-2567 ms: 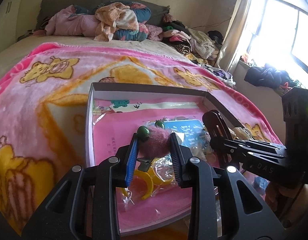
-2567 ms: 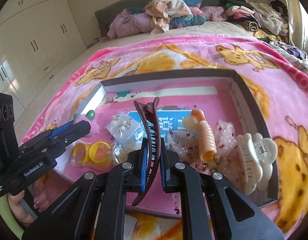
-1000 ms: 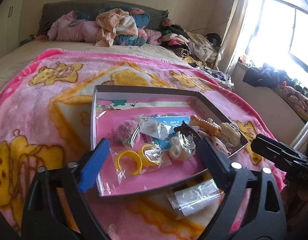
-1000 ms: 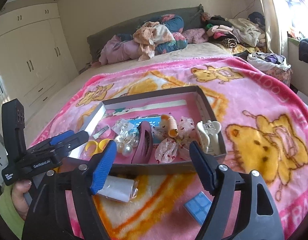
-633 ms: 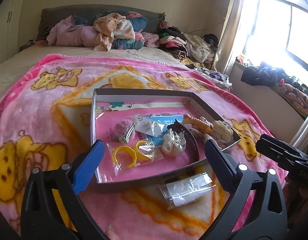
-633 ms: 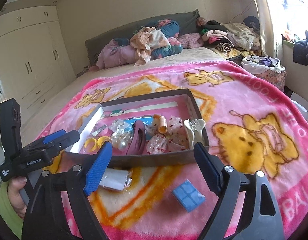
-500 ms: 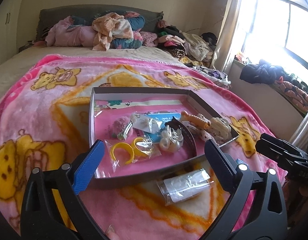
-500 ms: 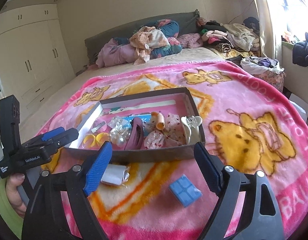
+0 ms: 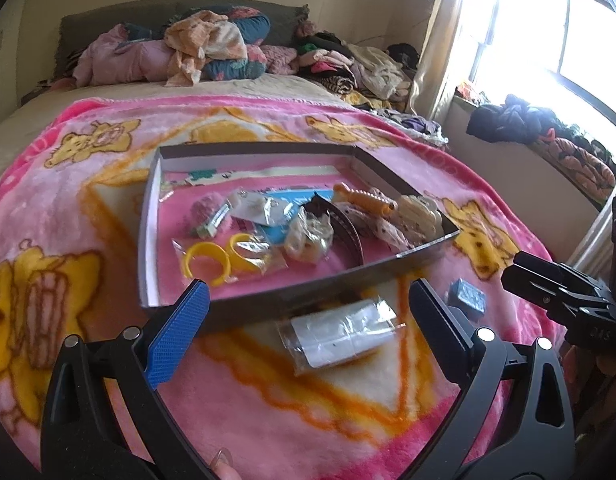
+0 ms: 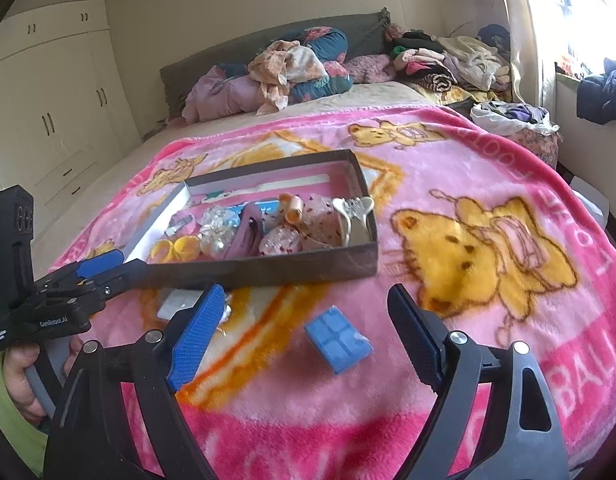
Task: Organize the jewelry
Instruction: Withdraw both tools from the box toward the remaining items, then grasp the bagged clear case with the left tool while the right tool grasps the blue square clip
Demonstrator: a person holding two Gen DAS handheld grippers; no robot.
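Note:
A shallow dark box (image 9: 268, 148) (image 10: 268, 270) with a pink floor lies on the pink bear blanket. In it are yellow rings (image 9: 206, 262) in a clear bag, a dark maroon hair clip (image 9: 345, 226) (image 10: 248, 234), a cream claw clip (image 9: 421, 214) (image 10: 353, 212), an orange roller (image 10: 290, 206) and a pink pompom clip (image 9: 208, 214). Outside, near the box's front wall, lie a clear plastic packet (image 9: 339, 334) and a small blue box (image 10: 335, 338) (image 9: 467, 300). My left gripper (image 9: 308, 312) is open above the packet, holding nothing. My right gripper (image 10: 304, 316) is open over the blue box, also holding nothing.
Piled clothes and pillows (image 9: 204, 52) line the headboard. A bright window (image 9: 547, 40) with a sill full of dark clothes is on the right. White wardrobe doors (image 10: 56, 108) stand on the left. A hand in a green sleeve (image 10: 12, 372) holds the left gripper's handle.
Both grippers have pulled back from the box toward the near edge of the bed. The box looks smaller and the packet and blue box have come between the fingers.

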